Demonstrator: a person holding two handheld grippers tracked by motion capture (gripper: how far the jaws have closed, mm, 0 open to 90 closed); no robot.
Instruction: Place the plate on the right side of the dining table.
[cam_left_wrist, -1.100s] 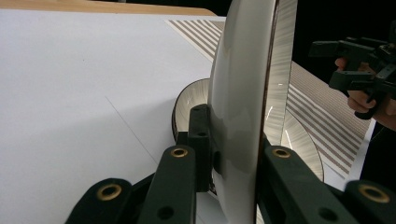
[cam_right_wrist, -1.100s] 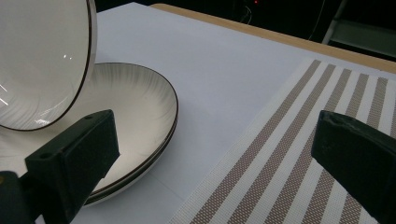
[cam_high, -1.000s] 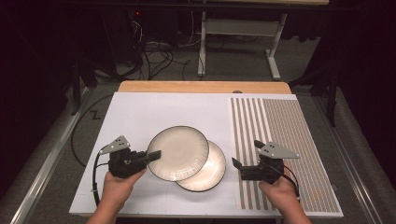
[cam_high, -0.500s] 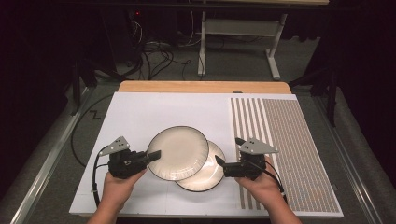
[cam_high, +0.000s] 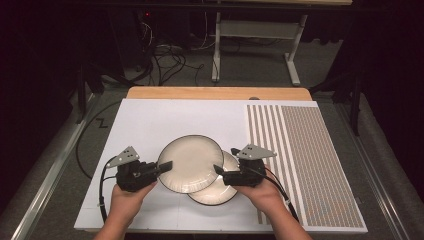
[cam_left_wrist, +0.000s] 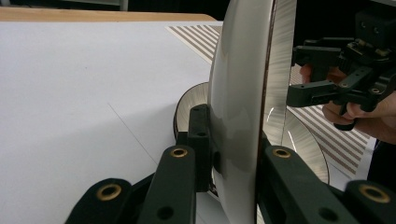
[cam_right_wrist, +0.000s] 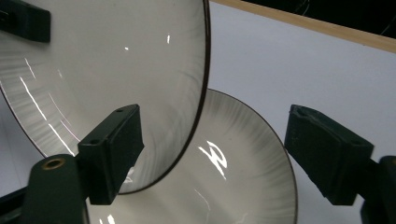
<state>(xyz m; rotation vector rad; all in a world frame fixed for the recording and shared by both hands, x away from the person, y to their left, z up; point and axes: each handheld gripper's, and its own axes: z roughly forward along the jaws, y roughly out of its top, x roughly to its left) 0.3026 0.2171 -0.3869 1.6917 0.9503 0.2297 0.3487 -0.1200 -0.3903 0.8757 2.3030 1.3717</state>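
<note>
The left gripper (cam_high: 165, 166) has its jaws clamped on the near-left rim of the upper plate (cam_high: 190, 163), holding it lifted and overlapping the lower plate (cam_high: 216, 186), which lies flat on the white sheet (cam_high: 165, 120). The right gripper (cam_high: 218, 170) has come in from the right with its jaws apart and has just been narrowing them. In the right gripper view the edge of the upper plate sits between the two jaws, but neither pad presses on it yet.

From where I stand, the risk is in that pinch. If the right jaws close at an angle to the rim, I expect they could tip or twist the glazed plate in the left gripper's hold, and a smooth rim held at a single spot may slip. A slip would drop it onto the lower plate with a knock or a chip. The lower jaw could also catch the bottom plate's edge and drag it across the sheet.

The white sheet covers most of the table, with a striped mat (cam_high: 300, 160) along its right side and a bare wooden edge (cam_high: 215, 93) at the far end. Beyond the table the room is dark, with a tangle of cables (cam_high: 165, 50) on the grey floor and the legs of a white stand (cam_high: 255, 35).
</note>
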